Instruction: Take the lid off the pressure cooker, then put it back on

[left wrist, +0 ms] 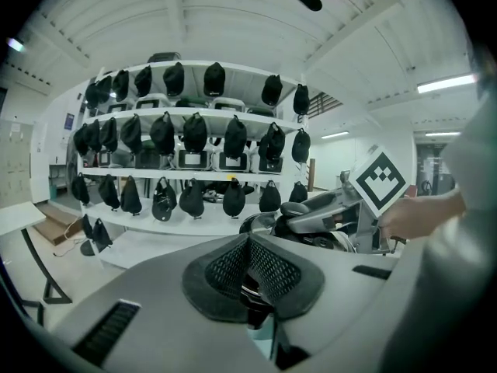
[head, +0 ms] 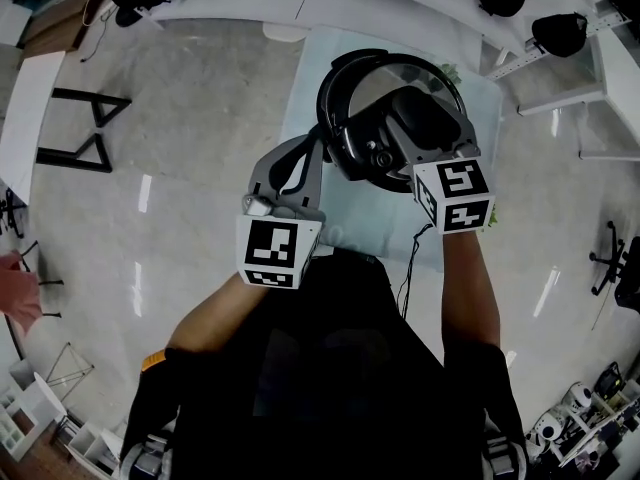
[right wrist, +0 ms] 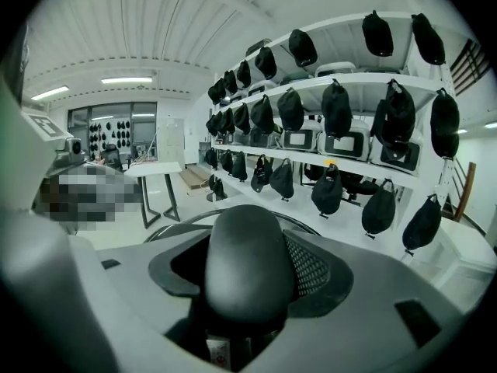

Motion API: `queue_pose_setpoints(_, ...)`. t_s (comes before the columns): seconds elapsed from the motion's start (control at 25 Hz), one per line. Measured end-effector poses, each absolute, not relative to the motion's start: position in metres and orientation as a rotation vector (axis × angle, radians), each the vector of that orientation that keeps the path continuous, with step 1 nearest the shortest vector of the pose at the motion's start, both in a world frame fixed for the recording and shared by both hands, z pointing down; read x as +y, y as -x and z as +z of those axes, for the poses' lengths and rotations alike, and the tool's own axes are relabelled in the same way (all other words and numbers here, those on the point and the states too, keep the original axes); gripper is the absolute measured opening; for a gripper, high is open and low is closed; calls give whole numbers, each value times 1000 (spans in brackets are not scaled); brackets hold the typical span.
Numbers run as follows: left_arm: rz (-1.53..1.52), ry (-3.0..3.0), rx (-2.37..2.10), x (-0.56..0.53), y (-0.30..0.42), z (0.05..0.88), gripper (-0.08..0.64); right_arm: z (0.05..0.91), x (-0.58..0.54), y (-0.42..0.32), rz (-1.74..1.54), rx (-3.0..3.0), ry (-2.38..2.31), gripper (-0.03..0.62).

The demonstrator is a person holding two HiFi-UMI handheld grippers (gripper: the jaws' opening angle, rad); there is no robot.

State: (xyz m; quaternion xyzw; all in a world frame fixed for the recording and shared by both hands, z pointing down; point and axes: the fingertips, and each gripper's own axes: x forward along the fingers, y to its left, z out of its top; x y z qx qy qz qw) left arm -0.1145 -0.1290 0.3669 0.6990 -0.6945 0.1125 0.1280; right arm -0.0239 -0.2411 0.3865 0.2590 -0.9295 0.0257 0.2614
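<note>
1. The lid [head: 395, 118] is round, with a dark glossy rim and a bulky black handle [right wrist: 247, 243] across it. I see it from above, over the middle of the desk [head: 365, 230]. What lies under it is hidden from me.
2. My left gripper [left wrist: 248, 264] is clamped on the lid's left rim, its pads nearly meeting over the dark edge.
3. My right gripper [right wrist: 248, 269] grasps the handle, which fills the gap between its pads.
4. I count one lid, one handle, two grippers and two cubes: the left marker cube [head: 272, 251] and the right marker cube [head: 458, 196].
5. The desk top is pale and smooth. The gripper bodies are matte grey and the pads are black with a mesh texture. The handle is smooth and rounded, and the cubes are white with black squares.
</note>
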Motion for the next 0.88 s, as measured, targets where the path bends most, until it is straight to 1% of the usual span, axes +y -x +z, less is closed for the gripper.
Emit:
queue_pose_setpoints(0.48, 364, -2235, -1830, -121, 85, 373, 8, 390, -200, -33, 187, -2420, -961, 290)
queue_pose_setpoints(0.88, 386, -2384, -1662, -96, 73, 375, 8, 397, -157, -62, 276, -2347, -1184, 290)
